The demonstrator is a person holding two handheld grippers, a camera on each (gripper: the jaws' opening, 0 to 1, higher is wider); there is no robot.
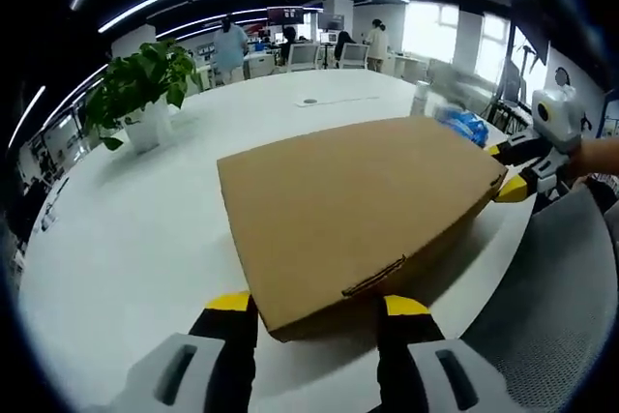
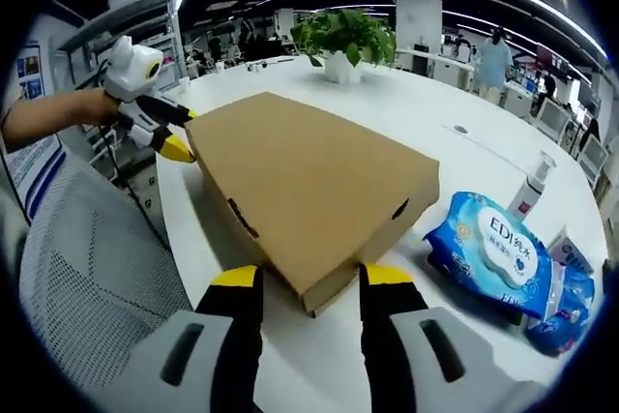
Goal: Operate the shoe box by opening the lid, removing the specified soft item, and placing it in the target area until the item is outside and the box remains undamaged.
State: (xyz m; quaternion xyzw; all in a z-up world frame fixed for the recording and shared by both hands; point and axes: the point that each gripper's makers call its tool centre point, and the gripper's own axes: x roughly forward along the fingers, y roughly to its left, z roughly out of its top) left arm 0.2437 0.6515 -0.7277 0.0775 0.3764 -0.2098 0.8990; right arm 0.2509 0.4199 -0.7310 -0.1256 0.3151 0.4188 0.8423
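Closed shoe box (image 1: 353, 205), perhaps corner-on

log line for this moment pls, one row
stage: pre-open | shoe box: lid closed, on white table | left claw: open, straddling box corner | right claw: open, straddling opposite corner | soft item: not visible

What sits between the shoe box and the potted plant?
Nothing: in the left gripper view, only bare white table separates the closed shoe box from the potted plant.
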